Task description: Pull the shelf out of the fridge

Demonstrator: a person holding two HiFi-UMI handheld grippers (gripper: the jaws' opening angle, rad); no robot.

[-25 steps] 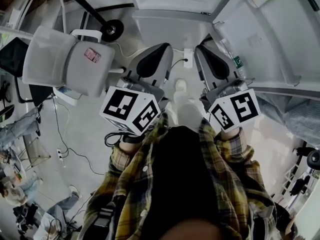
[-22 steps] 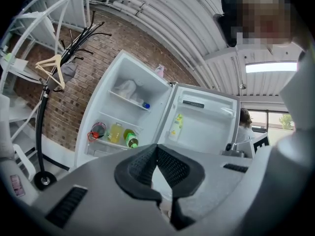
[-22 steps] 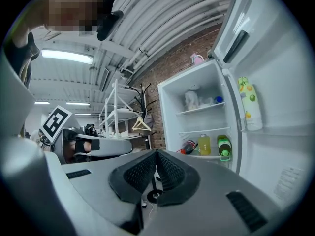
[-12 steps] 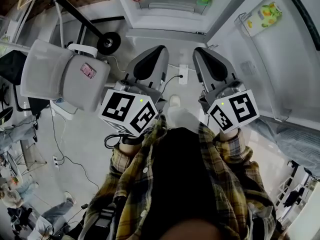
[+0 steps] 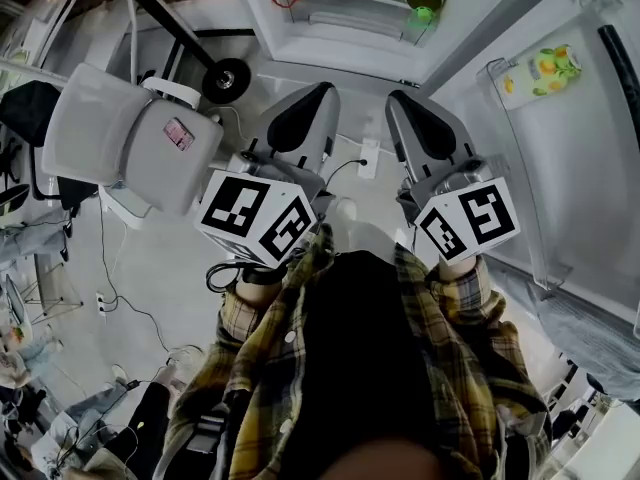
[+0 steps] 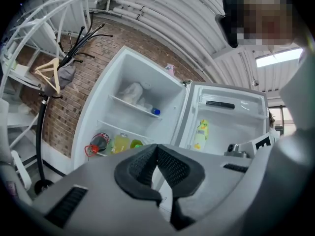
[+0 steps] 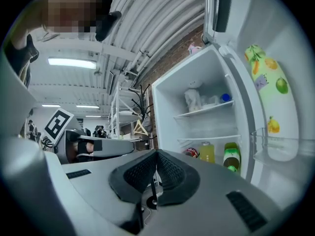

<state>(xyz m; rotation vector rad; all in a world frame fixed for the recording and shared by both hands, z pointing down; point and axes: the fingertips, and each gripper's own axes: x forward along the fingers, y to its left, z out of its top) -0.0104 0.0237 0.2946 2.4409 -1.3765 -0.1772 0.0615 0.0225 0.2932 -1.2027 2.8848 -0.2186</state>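
Head view | left gripper [image 5: 315, 103] and right gripper [image 5: 408, 108] pointed at open fridge [image 5: 335, 48] | both claws closed tight, nothing between | shelf [image 7: 206, 138] sat inside fridge, bottles [image 7: 230, 159] just below it

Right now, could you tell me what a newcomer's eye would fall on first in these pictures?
The open fridge ahead stands out, with a yellow bottle and a green bottle low inside it. The left gripper and right gripper, both shut and empty, point toward it. A white chair sits at the person's left.
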